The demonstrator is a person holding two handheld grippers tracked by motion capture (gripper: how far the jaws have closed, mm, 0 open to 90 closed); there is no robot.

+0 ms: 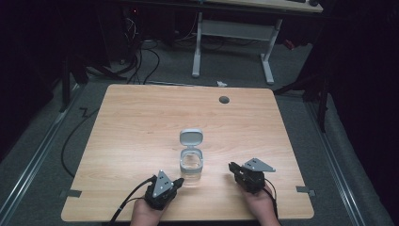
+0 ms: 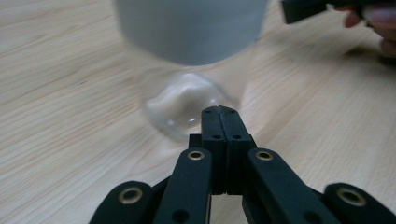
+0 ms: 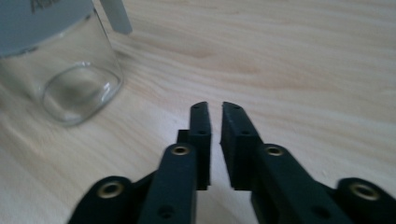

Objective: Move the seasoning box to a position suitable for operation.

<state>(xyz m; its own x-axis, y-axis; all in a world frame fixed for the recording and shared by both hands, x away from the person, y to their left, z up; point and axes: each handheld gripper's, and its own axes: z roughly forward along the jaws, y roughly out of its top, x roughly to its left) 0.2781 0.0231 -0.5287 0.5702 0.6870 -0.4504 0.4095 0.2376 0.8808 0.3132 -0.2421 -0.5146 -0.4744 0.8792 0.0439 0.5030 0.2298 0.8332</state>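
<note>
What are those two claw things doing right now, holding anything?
Left gripper: jaws shut, holding nothing, just short of the glass jar.
Right gripper: jaws a slit apart, nothing between them.

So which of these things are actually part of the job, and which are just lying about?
Part of the job:
- clear glass jar with its grey flip lid standing open
- left gripper, jaws shut, right beside the jar
- right gripper, jaws a slit apart, nothing between them

Just lying about:
- grey round plug in the table
- white desk frame behind
- cables on the floor
</note>
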